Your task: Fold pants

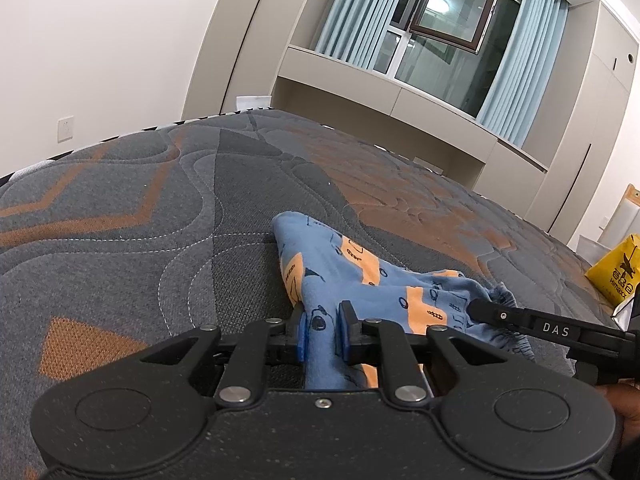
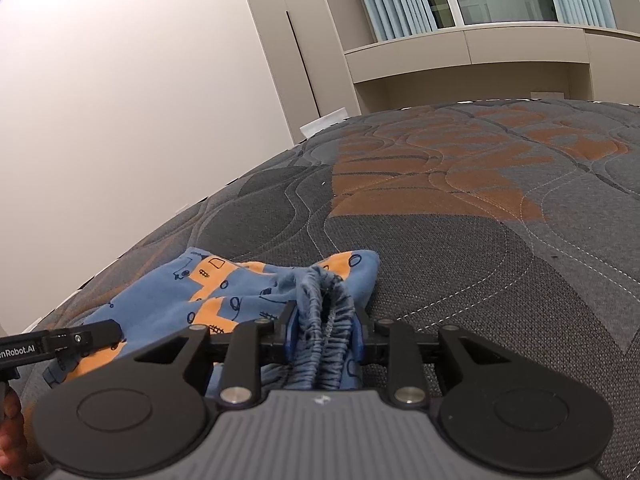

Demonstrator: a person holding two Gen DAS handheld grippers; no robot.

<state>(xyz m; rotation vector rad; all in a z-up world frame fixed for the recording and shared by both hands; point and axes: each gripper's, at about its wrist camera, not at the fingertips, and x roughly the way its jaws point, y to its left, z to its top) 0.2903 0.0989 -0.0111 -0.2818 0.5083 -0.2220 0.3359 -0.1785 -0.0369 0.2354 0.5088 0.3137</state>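
Note:
Small blue pants (image 1: 348, 276) with orange patches and dark drawings lie bunched on the grey and orange quilted mattress (image 1: 160, 208). My left gripper (image 1: 322, 326) is shut on a fold of the pants' leg fabric. My right gripper (image 2: 324, 328) is shut on the gathered elastic waistband (image 2: 326, 308) of the pants (image 2: 224, 292). The right gripper's finger shows in the left wrist view (image 1: 520, 318) at the pants' right end. The left gripper's finger shows in the right wrist view (image 2: 76, 338) at their left end.
The mattress (image 2: 480, 240) stretches far ahead and to both sides. Beyond it stand beige cabinets (image 1: 440, 120), a window with pale blue curtains (image 1: 516, 64) and a white wall. A yellow bag (image 1: 618, 276) sits past the bed's right edge.

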